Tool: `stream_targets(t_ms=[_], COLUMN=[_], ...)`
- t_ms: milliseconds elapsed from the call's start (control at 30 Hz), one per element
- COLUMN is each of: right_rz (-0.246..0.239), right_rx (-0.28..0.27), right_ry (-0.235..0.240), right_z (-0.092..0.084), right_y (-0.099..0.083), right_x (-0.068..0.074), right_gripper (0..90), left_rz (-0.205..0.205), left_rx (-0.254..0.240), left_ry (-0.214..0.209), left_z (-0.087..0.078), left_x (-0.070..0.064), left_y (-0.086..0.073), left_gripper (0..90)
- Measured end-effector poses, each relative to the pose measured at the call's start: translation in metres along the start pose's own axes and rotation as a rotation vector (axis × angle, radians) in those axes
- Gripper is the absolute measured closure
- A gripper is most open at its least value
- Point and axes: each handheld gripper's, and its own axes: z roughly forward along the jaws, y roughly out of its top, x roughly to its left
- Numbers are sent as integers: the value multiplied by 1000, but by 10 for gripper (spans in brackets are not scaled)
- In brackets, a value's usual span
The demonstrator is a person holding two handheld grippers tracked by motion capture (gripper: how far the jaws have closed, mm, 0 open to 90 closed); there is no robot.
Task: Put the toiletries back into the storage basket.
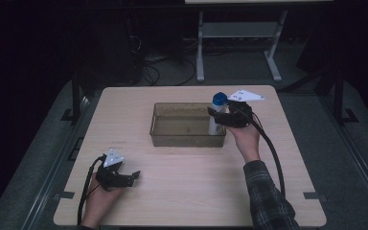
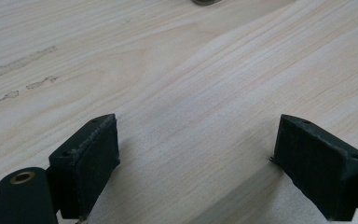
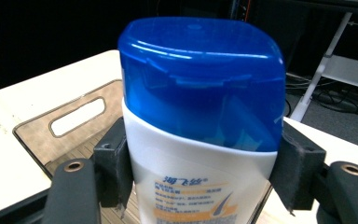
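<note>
Bottle (image 3: 200,140) clamped upright by right gripper (image 1: 227,116) at bin (image 1: 187,139) end; lowering in judged next, left gripper (image 2: 196,163) gaping, empty.

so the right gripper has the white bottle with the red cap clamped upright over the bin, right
Not quite: the cap is blue, not red. The right gripper view shows the right gripper clamped on the white bottle, its cap clearly blue. The rest holds: in the high view the bottle stands upright over the right end of the bin.
</note>
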Motion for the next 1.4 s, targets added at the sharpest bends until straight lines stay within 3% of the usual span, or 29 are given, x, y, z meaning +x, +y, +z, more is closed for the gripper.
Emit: stream_targets(t_ms=[1400], right_rz=[-24], right_rx=[117], right_ry=[-9], right_z=[15], right_y=[-34], right_x=[6], right_gripper=[325], left_rz=[-1], left_rx=[0], left_ry=[-3], left_z=[0], left_x=[0], left_y=[0], left_gripper=[125])
